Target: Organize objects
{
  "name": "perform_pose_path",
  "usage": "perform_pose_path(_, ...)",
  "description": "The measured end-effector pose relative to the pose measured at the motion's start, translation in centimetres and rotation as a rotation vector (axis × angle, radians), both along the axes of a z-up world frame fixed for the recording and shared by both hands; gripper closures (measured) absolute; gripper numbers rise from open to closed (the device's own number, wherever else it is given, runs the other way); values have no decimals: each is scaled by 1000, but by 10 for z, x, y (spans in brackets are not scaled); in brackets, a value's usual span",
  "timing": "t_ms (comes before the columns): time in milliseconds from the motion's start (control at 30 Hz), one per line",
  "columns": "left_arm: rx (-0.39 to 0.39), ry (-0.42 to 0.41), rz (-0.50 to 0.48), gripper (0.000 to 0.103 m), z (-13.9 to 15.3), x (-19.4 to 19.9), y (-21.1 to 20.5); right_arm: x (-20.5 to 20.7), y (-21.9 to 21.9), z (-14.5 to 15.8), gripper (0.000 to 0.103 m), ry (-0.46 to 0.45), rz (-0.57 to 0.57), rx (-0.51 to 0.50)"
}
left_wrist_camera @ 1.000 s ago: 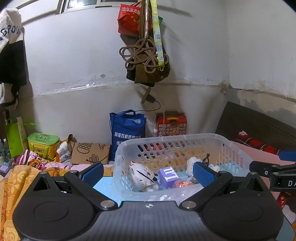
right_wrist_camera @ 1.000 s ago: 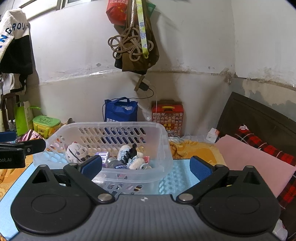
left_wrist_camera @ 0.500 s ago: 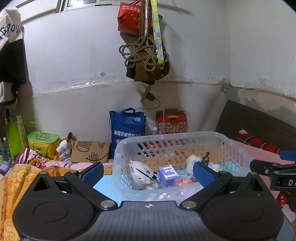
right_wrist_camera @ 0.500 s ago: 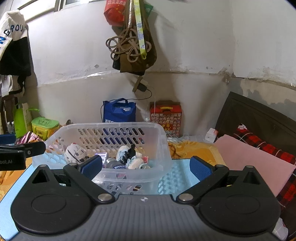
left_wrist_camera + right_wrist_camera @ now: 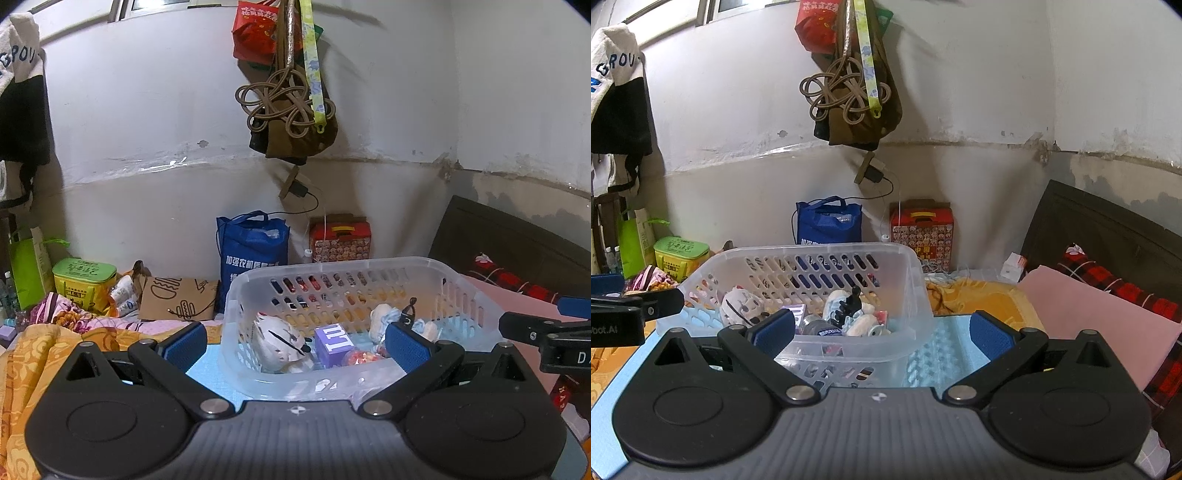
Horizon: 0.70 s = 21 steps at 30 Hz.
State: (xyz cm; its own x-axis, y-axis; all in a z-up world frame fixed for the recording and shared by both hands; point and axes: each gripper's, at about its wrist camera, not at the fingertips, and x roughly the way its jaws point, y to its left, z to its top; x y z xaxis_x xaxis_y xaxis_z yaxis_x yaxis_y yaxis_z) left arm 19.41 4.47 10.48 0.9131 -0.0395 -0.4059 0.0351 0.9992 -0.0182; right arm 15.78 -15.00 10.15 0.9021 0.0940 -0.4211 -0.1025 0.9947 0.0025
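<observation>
Stained white wall [image 5: 147, 110], dark headboard [image 5: 517, 251] at right, window [image 5: 746, 5] up high, dim light.

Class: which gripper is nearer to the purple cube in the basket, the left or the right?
Left, by a small margin. The left gripper faces the purple cube across the basket's near wall; the right gripper views it from the right, behind its left finger.
</observation>
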Motion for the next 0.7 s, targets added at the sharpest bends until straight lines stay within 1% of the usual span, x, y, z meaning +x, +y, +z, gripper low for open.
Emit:
perform_pose_path(467, 5, 3, 4, 0, 0, 2, 0, 0, 3, -4, 0, 5, -2, -16)
perform_pose_path(567, 9, -5, -9, 0, -1, 1, -1, -1, 3, -5, 0, 5, -1, -17)
perform_pose_path(700, -11, -12, -10, 0, -1, 0, 3, 0, 4, -6, 0, 5, -3, -19)
